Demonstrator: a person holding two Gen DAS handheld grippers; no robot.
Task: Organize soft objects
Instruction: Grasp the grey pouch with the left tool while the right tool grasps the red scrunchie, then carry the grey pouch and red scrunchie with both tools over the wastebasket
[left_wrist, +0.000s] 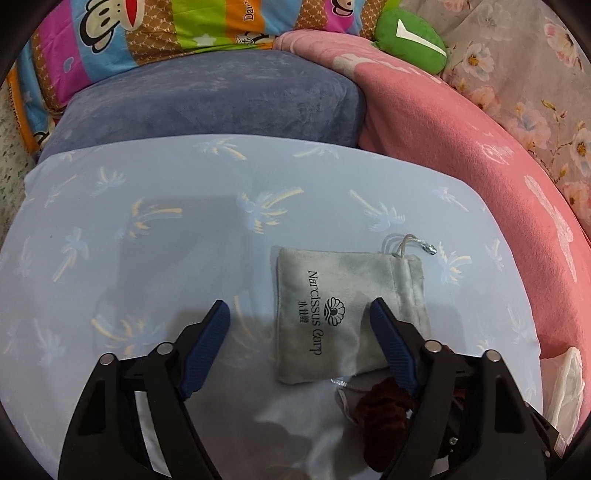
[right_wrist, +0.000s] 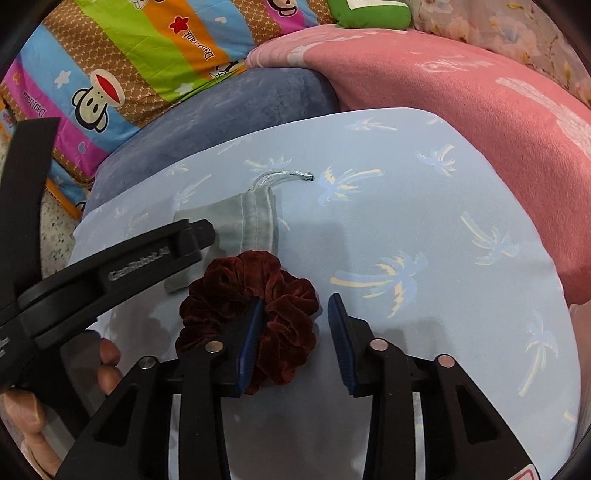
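A grey velvet drawstring pouch (left_wrist: 343, 317) printed "Narcissus Carp" lies flat on a light blue pillow (left_wrist: 147, 229) with a palm-tree print. My left gripper (left_wrist: 299, 310) hangs open just over it, the right finger above the pouch's right half and the left finger over bare pillow. A dark red velvet scrunchie (right_wrist: 236, 280) lies at the pouch's (right_wrist: 255, 225) near edge. My right gripper (right_wrist: 295, 301) is down on the scrunchie: its left finger lies across the scrunchie's middle, the right-hand ruffle sits between the jaws, and a thin gap shows before the right pad. The scrunchie (left_wrist: 384, 410) also shows beneath my left gripper's right finger.
Behind the pillow lie a blue-grey plush cushion (left_wrist: 221, 99), a pink blanket (left_wrist: 461, 147), a striped cartoon-monkey quilt (left_wrist: 147, 29) and a green plush toy (left_wrist: 410, 37). In the right wrist view, the left gripper's black arm (right_wrist: 110, 273) and a person's fingers (right_wrist: 107, 362) crowd the left side.
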